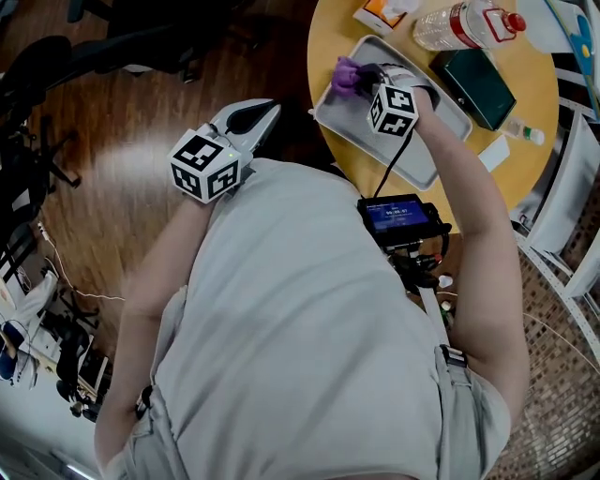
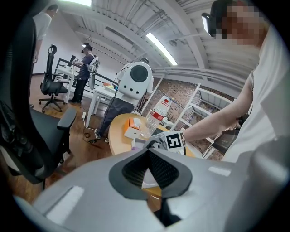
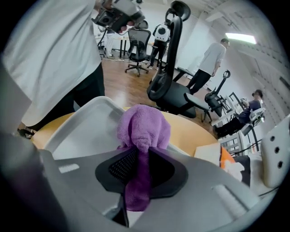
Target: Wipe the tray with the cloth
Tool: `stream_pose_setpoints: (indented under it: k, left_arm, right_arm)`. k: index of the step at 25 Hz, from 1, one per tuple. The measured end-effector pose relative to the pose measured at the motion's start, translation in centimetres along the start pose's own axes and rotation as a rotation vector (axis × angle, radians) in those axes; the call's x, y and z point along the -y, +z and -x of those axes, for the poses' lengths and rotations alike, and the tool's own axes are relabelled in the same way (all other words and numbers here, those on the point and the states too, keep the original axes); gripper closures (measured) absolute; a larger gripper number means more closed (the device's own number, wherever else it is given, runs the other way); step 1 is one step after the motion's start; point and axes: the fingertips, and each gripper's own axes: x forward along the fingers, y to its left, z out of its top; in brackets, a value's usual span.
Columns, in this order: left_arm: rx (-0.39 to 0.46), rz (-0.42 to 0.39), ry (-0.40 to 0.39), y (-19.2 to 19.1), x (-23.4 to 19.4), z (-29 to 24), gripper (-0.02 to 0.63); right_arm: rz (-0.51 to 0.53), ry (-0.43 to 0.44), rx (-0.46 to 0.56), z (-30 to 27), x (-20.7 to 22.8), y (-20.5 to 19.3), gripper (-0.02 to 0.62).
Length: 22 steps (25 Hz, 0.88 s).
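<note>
Cloth (image 3: 144, 124) pinched in right hand-held gripper (image 3: 144, 148) over tray (image 3: 77, 136).

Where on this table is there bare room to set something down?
The tray's near half, this side of the cloth, is bare; so is the table's wood left of the tray. Crowded: the far edge, with bottle, orange box and dark case.
</note>
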Motion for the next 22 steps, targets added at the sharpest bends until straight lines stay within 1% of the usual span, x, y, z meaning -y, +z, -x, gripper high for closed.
stream_pose_setpoints:
  k: [6, 10, 12, 14, 17, 22]
  left_arm:
    - [-0.001, 0.015, 0.004, 0.4, -0.1, -0.2, 0.606]
    - [-0.014, 0.016, -0.008, 0.6, -0.2, -0.1, 0.606]
    - [-0.022, 0.013, -0.019, 0.5, -0.1, -0.2, 0.606]
    - [-0.027, 0.007, -0.026, 0.4, 0.4, -0.8, 0.606]
    - [-0.035, -0.018, -0.044, 0.1, 2.7, -2.7, 0.606]
    - [-0.070, -0.071, -0.102, -0.2, 6.0, -5.2, 0.606]
  right_arm:
    - [-0.092, -0.044, -0.074, 0.1, 4.5, -2.5, 0.523]
    - [-0.207, -0.072, -0.109, 0.5, 6.0, -3.4, 0.526]
    - [-0.236, -0.078, -0.113, 0.6, 5.9, -3.4, 0.528]
    - [-0.239, -0.089, -0.120, 0.8, 5.6, -4.1, 0.529]
    - [-0.266, -0.116, -0.120, 2.2, 4.2, -7.0, 0.529]
    - [-0.351, -0.147, -0.145, 5.1, 0.6, -12.2, 0.529]
